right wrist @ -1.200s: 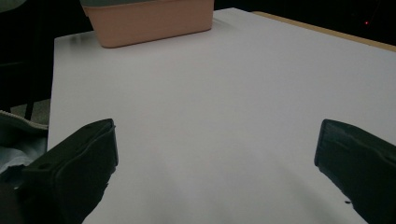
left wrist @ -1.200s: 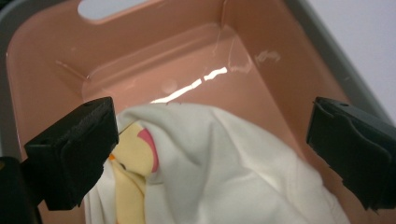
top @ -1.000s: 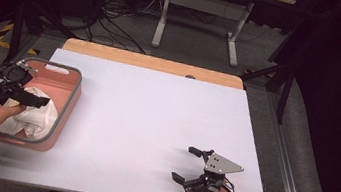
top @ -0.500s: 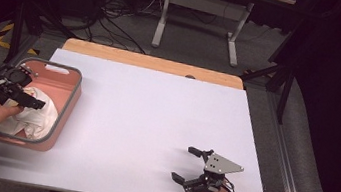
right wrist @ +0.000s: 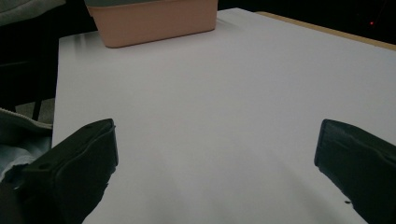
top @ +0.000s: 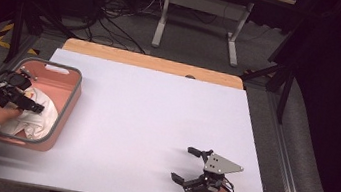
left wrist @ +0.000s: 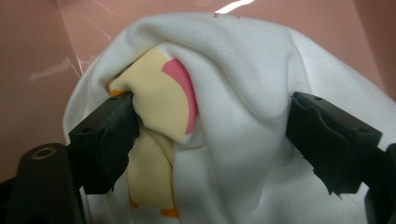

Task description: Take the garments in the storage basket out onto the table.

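Observation:
A pink bin stands at the table's left edge with a bunched white cloth inside. In the left gripper view the cloth rises in a mound, with a yellow and pink printed fold on its left side. My left gripper is down in the bin, open, its jaws set wide on either side of the mound; the left jaw touches the yellow fold. My right gripper rests open near the table's front right, nothing between its jaws.
The white table top runs between the bin and the right gripper, with a wooden strip along its far edge. The bin's pink wall shows far off in the right gripper view. Desk legs and cables lie on the floor beyond.
My left gripper has shifted slightly toward the person, lower over the cloth in the bin. The right gripper has stayed still.

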